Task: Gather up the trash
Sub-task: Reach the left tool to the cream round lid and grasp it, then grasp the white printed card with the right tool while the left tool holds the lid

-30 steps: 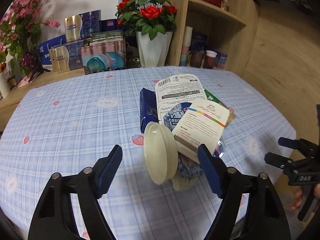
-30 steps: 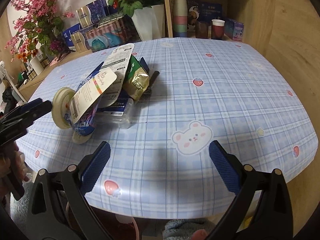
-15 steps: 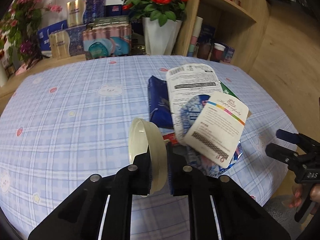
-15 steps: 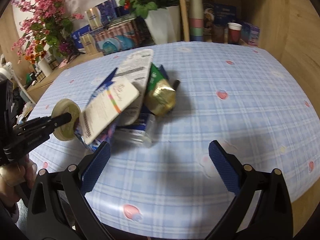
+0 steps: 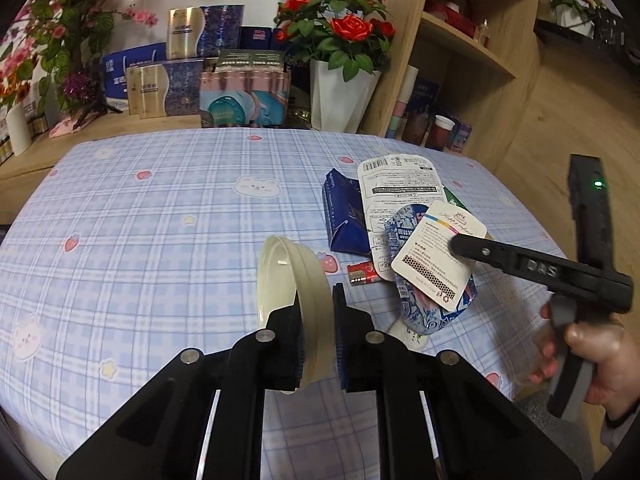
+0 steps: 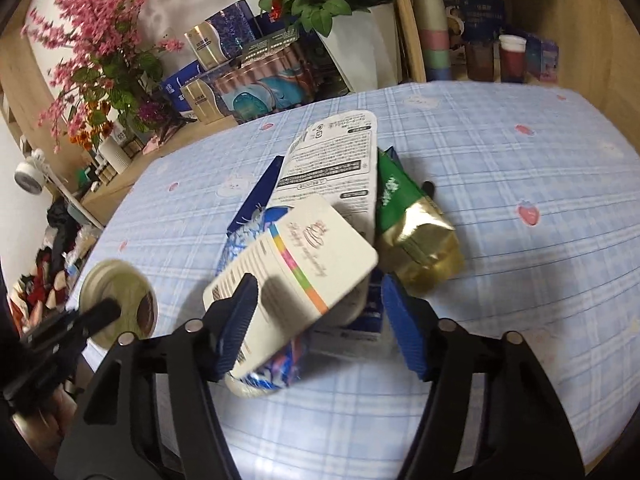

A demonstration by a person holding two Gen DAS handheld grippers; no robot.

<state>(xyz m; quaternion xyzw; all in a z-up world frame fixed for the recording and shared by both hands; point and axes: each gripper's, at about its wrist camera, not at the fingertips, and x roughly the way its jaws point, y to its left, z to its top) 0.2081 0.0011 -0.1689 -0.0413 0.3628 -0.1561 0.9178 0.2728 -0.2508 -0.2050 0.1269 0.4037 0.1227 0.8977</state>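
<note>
On the blue checked tablecloth (image 5: 160, 208) lies a heap of trash. It holds a white card with a colour stripe (image 6: 304, 256) on a blue-and-white cup (image 6: 276, 376), a large white label pack (image 6: 336, 164), a green-and-gold bag (image 6: 416, 240) and a dark blue packet (image 5: 344, 216). My left gripper (image 5: 316, 308) is shut on a cream plastic lid (image 5: 292, 280), held on edge left of the heap. My right gripper (image 6: 320, 320) straddles the card and cup. Its jaws are closing: the left pad (image 6: 240, 316) overlaps the card and the right pad stands clear.
A small red wrapper (image 5: 362, 274) lies beside the heap. Behind the table stand a white vase of red roses (image 5: 340, 92), gift boxes (image 5: 168, 88) and a wooden shelf (image 5: 460, 52) with cups. The table's near edge lies just below both grippers.
My left gripper closed on the lid and drew it left, away from the heap. My right gripper moved in over the heap and its jaws narrowed around the card and cup.
</note>
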